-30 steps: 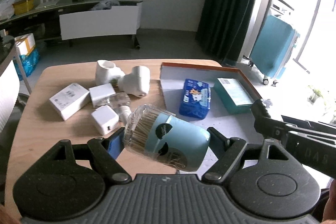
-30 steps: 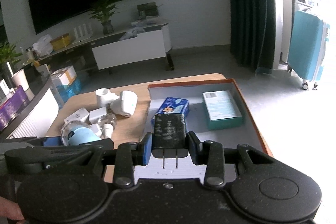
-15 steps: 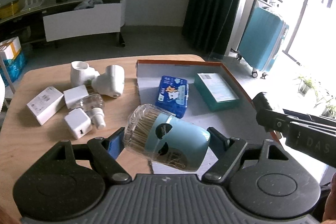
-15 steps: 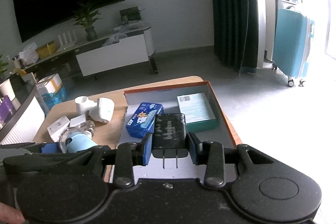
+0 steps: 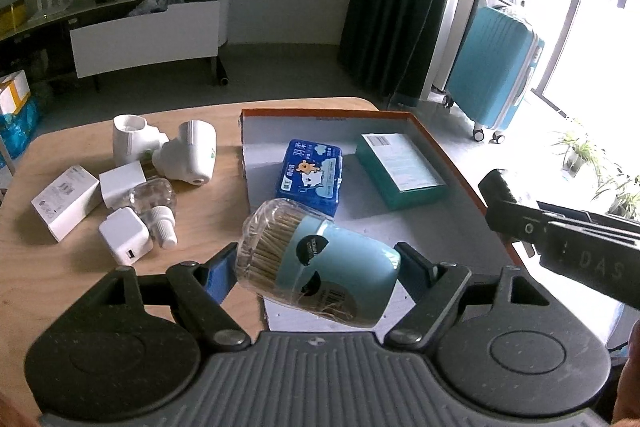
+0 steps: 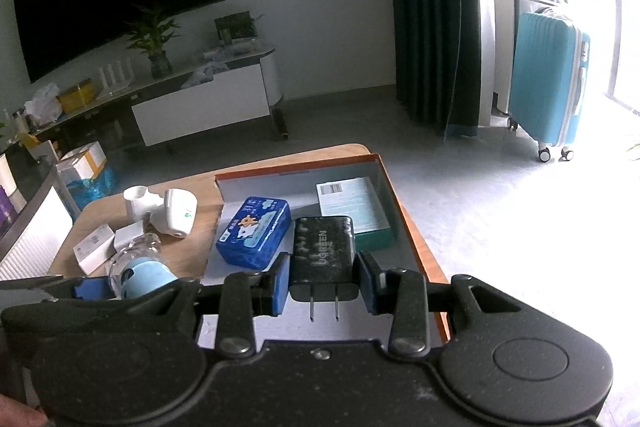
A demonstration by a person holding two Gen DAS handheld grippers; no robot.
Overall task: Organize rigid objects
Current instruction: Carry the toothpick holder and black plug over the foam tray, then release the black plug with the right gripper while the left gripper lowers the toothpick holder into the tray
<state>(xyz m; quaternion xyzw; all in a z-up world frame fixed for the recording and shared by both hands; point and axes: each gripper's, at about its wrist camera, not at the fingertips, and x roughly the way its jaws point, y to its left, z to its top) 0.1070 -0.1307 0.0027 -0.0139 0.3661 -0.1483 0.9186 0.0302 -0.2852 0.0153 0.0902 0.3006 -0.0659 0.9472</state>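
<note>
**Both jaws loaded over the orange-rimmed tray**

Left wrist view: the jaws of the left gripper (image 5: 318, 265) stand wide and are clamped on a toothpick jar (image 5: 316, 263), a pale blue plastic cylinder wrapped in crinkled clear film, lying on its side with the packed wooden sticks facing left. The blue pads press its two ends. Beyond the jaws lies a shallow tray (image 5: 460, 163) with a thin orange rim and a smooth grey floor; the jar hangs over its near left edge. In the tray, just past the jaws, rest a glossy blue tissue pack (image 5: 310, 175) with a cartoon print and, to its right, a flat teal box (image 5: 400, 171) with a white label. Left of the jaws, on the pale wood table (image 5: 52, 279), sit a white cube charger (image 5: 126, 241), a clear bottle (image 5: 154, 201) with a white ribbed cap, two white cardboard boxes and two glossy white rounded plastic housings (image 5: 186, 157). The right gripper's dark arm enters from the right edge.

Right wrist view: the jaws of the right gripper (image 6: 324, 279) are closed tight on a black wall charger (image 6: 323, 253), a matte, scuffed rectangular block with two flat metal prongs pointing back toward the camera. It is held above the tray's near part, with the tissue pack ahead left and the teal box ahead right. The toothpick jar shows low at the left.
</note>
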